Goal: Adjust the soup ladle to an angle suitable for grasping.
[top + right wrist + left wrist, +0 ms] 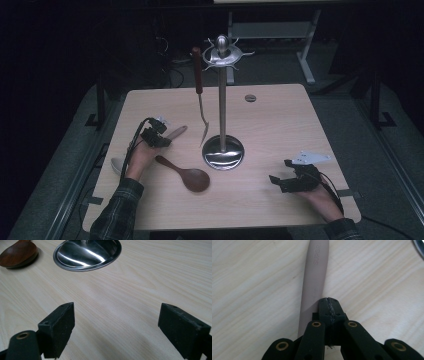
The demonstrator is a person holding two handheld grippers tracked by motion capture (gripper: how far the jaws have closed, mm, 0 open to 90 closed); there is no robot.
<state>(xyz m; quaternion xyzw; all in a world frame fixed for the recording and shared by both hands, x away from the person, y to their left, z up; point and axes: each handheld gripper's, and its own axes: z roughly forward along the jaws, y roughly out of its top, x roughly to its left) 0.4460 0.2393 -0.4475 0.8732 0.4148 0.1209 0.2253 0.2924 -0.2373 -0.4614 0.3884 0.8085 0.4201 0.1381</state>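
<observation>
Left hand-held gripper (329,308) clenched beside spatula handle (315,280), gripping nothing; right hand-held gripper (116,327) released. We reopen, straddle handle squarely.

Your high view is dim, dark beyond the pale wooden table (280,125), with soft detail throughout. Your gripper views are bright and evenly lit. You get glare streaks on the polished round steel stand base (87,252). The nearest black linkage arms (314,340) are blurred
</observation>
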